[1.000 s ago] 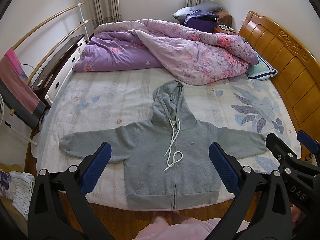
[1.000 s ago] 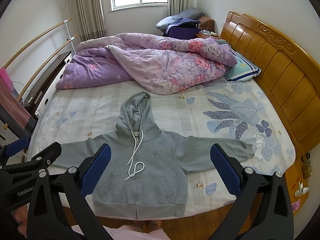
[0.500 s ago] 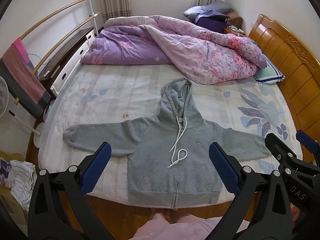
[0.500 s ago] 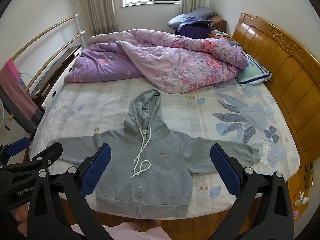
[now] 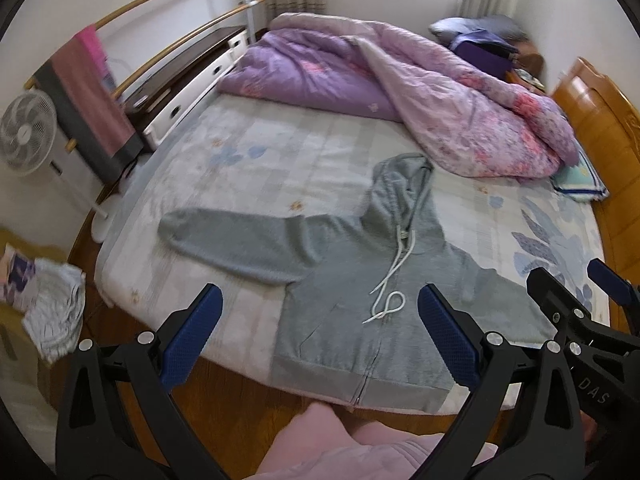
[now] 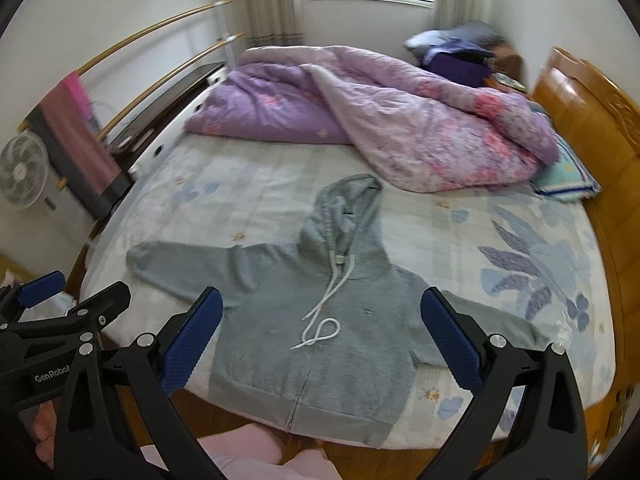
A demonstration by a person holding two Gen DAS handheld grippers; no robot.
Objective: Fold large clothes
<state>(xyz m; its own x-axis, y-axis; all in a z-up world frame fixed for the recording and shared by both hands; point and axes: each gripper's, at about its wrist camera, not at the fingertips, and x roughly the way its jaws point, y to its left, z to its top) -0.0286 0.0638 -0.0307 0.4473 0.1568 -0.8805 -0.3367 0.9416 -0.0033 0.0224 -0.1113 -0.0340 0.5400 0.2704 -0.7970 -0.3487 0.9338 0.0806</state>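
- Bedroom, wooden floor at the bottom of the frame, pink-clad knees of the person just under the bed (image 5: 224, 176) edge.
- Held low in the foreground: left gripper (image 5: 318, 330) and right gripper (image 6: 320, 332), both with blue pads wide apart, clamped on nothing.
- Lay flat at the near edge of the mattress, centre frame: grey hoodie (image 6: 320, 340), zip closed, sleeves spread left and right, white drawstring (image 6: 324, 312) looped on the chest, hood pointing up-frame.
- Better begun by pinching one sleeve at the cuff, folding it across the chest, keeping the hem square.
- Bunched beyond, upper centre: purple quilt (image 5: 400, 92); window behind.
- Compared with a second earlier: both views swung leftward, hoodie shifted right in frame, fan (image 5: 24, 132) newly visible at left.
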